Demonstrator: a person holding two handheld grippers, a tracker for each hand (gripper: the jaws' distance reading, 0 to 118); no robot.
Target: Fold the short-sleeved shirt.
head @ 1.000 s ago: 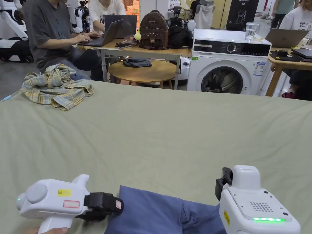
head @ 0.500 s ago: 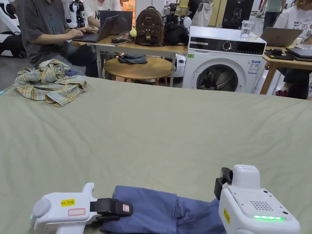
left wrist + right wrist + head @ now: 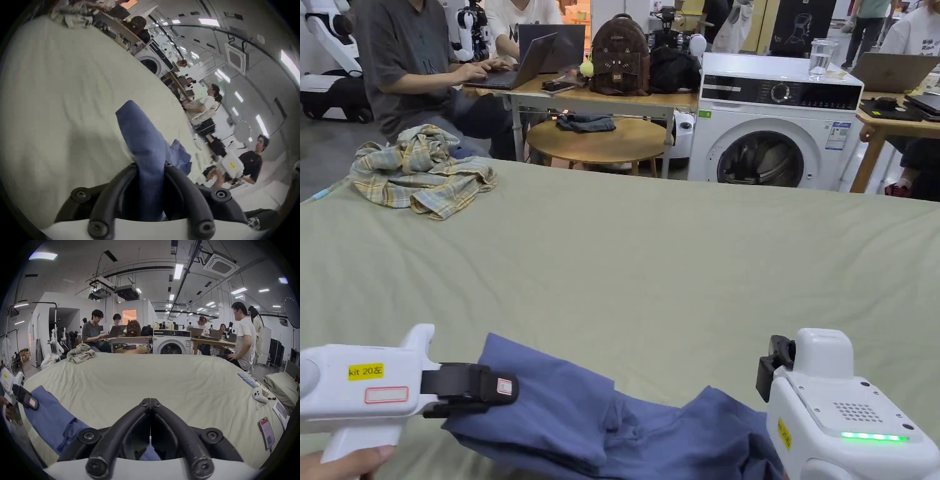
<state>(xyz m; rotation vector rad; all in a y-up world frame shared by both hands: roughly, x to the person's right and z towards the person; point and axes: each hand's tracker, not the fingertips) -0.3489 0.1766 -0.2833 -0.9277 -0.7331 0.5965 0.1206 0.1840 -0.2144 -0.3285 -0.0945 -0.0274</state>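
A blue short-sleeved shirt [image 3: 581, 419] lies bunched at the near edge of the green-sheeted bed [image 3: 650, 262]. My left gripper [image 3: 509, 390] is shut on the shirt's left edge and holds it lifted off the sheet. In the left gripper view the blue cloth [image 3: 142, 138] runs out from between the jaws of the left gripper [image 3: 150, 164]. My right gripper [image 3: 772, 369] hovers at the shirt's right end. In the right gripper view its jaws [image 3: 150, 401] meet tip to tip with no cloth between them; the shirt [image 3: 48, 415] and the left gripper [image 3: 32, 403] lie to the left.
A crumpled plaid shirt [image 3: 422, 175] sits on the bed's far left corner. A phone [image 3: 267, 433] and a white controller [image 3: 259, 395] lie along the bed's right edge. Beyond the bed stand a washing machine [image 3: 775, 140] and tables with seated people.
My left gripper has moved left and up, pulling the shirt's left edge out and off the sheet. The right gripper has stayed roughly where it was.
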